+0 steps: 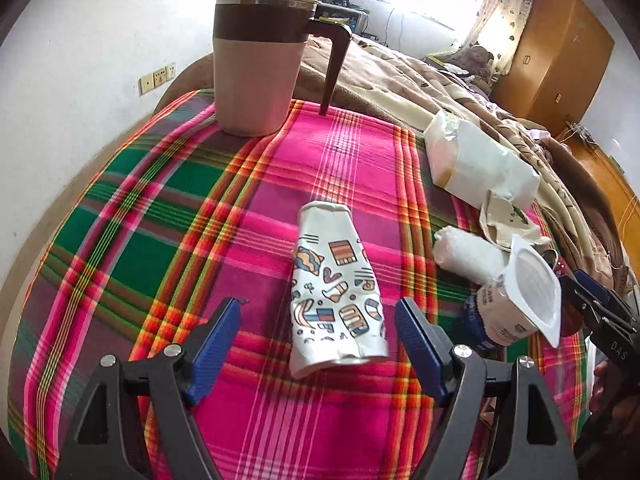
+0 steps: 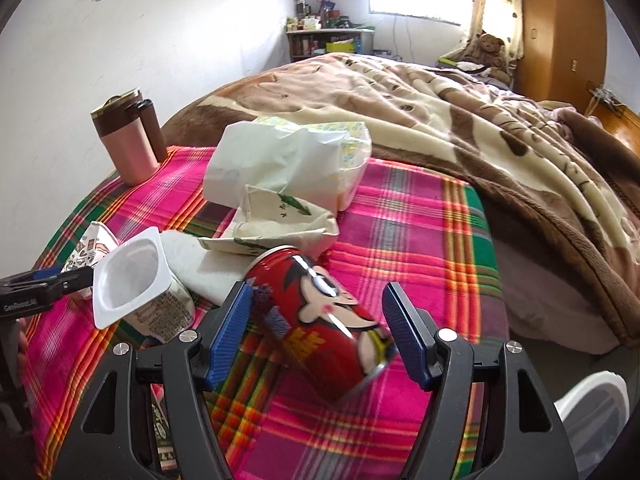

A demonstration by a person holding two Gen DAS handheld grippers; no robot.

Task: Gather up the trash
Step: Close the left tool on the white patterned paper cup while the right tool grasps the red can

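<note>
A flattened patterned paper cup [image 1: 340, 292] lies on the plaid cloth [image 1: 160, 208] between the open fingers of my left gripper [image 1: 318, 320], untouched. A red cartoon can [image 2: 320, 316] lies tilted between the open fingers of my right gripper [image 2: 316, 320]; the left pad [image 2: 232, 320] is close to it, contact unclear. An empty white yogurt cup [image 2: 132, 284] lies on its side left of the can, and it also shows in the left wrist view [image 1: 520, 300]. A rolled tissue [image 1: 468, 256], a crumpled paper packet [image 2: 276, 220] and a white bag [image 2: 288, 160] lie beyond.
A pink and brown lidded mug [image 1: 260, 64] stands at the cloth's far edge, also in the right wrist view [image 2: 128, 140]. A brown blanket [image 2: 460, 120] covers the bed behind. A white bin rim [image 2: 592, 412] shows low right. A wooden wardrobe [image 2: 560, 28] stands far right.
</note>
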